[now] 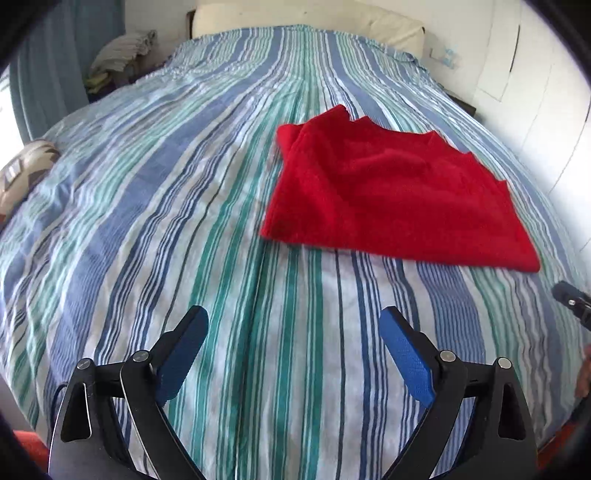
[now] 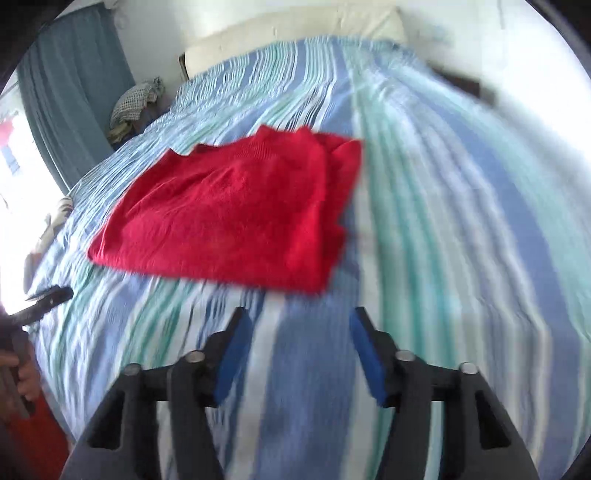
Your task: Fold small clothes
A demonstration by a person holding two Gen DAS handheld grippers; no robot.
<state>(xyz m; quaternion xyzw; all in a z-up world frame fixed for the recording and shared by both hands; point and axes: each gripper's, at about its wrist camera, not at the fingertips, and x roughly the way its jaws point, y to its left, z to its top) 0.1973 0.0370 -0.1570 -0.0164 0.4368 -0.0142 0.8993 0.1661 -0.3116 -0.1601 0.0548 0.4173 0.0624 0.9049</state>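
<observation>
Your left gripper [image 1: 293,321] stands with jaws wide apart, nothing between them, short of the folded red garment [image 1: 391,195]. Your right gripper [image 2: 297,321] is likewise parted and empty, just short of that garment's near edge. Red garment lies flat on the striped bedspread [image 1: 166,206], apart from both grippers, well short of the cream pillow [image 1: 306,18].

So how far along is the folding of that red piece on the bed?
Done, by the look of it: the red garment lies on the striped bedspread as a flat, layered rectangle, though its far edges look uneven. In hand: nothing. The left hand-held gripper and right hand-held gripper both stand open and empty, short of the cloth. Left: perhaps one more fold or tidying those edges; no other unfolded clothes show on the bed.
</observation>
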